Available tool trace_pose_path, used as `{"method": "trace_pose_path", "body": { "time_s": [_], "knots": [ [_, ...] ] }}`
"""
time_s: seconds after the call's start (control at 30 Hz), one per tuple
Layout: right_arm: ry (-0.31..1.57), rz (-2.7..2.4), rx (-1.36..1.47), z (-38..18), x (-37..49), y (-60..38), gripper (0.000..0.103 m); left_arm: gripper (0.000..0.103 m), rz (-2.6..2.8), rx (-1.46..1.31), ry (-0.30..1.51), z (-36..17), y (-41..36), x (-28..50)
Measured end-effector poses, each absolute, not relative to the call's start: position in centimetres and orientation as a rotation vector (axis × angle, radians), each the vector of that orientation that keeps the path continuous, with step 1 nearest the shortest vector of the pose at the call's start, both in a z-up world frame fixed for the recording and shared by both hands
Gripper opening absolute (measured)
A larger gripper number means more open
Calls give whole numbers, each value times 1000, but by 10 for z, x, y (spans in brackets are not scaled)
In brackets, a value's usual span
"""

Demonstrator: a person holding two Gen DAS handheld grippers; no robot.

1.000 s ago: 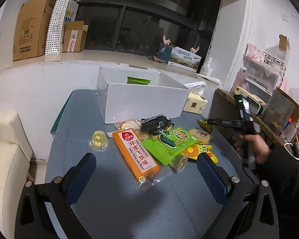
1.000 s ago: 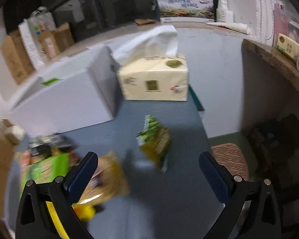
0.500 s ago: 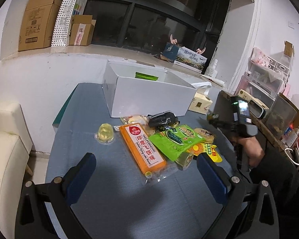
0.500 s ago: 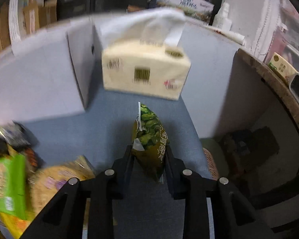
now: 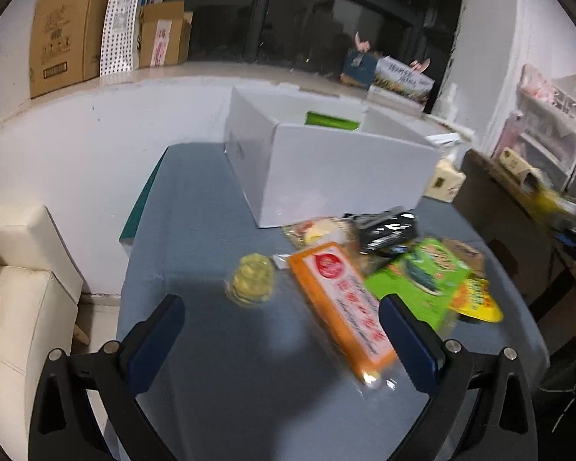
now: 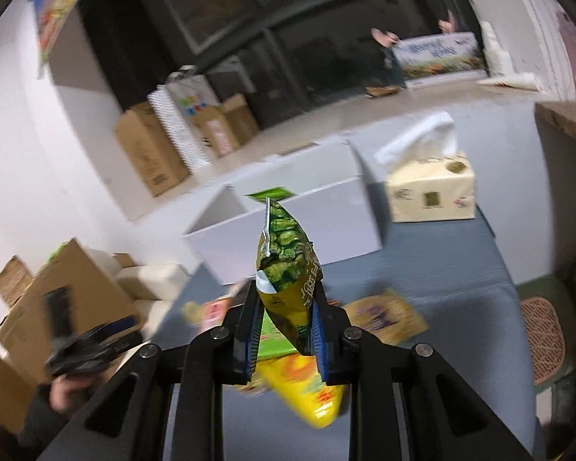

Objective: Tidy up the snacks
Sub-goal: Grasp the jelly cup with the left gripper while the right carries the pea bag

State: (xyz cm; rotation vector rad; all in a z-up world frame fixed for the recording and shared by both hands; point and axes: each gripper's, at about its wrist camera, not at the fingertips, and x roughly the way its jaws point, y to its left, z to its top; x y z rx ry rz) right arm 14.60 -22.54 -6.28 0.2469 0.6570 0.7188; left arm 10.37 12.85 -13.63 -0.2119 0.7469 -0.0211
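My right gripper [image 6: 284,330] is shut on a small green snack bag [image 6: 286,269] and holds it upright above the table, in front of the open white box [image 6: 288,223]. My left gripper [image 5: 280,338] is open and empty above the blue table [image 5: 219,365]. Ahead of it lie a jelly cup [image 5: 251,278], an orange packet [image 5: 345,307], a green packet [image 5: 418,280], a black packet [image 5: 388,226] and a yellow packet [image 5: 476,299]. The white box [image 5: 326,169] stands behind them with a green item [image 5: 330,120] inside.
A tissue box [image 6: 430,188] stands right of the white box. Cardboard boxes [image 5: 61,30] sit on the window ledge. A cream sofa [image 5: 15,288] is left of the table. A dark shelf [image 5: 510,207] stands at the right. A wicker stool [image 6: 541,338] is beside the table.
My right gripper closed on the small green bag and lifted it off the table, swinging toward the white box. My left gripper moved closer to the jelly cup and packets.
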Motion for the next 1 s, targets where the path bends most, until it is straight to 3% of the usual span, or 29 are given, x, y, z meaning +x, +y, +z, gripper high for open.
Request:
{"method": "trace_pose_path", "body": {
  "time_s": [0.13,0.23,0.33,0.4,0.47,0.7,1.0],
  "knots": [
    [649,753,250,-61,133,-222,24,102,3,-136,818,-154,132,134],
    [637,757,227,-59,124,-221,25,94,0,-105,875,-168,136,154],
    [637,754,217,-60,123,-222,25,79,13,-76,908,-177,139,168],
    [646,757,222,-62,124,-223,25,43,3,-82,927,-183,140,173],
    [653,758,215,-64,125,-221,25,38,0,-99,906,-183,142,173],
    [682,768,205,-73,125,-215,25,38,-16,-119,800,-161,139,142],
    [720,755,216,-77,152,-199,25,38,-90,-143,577,-80,112,120]
  ]
}}
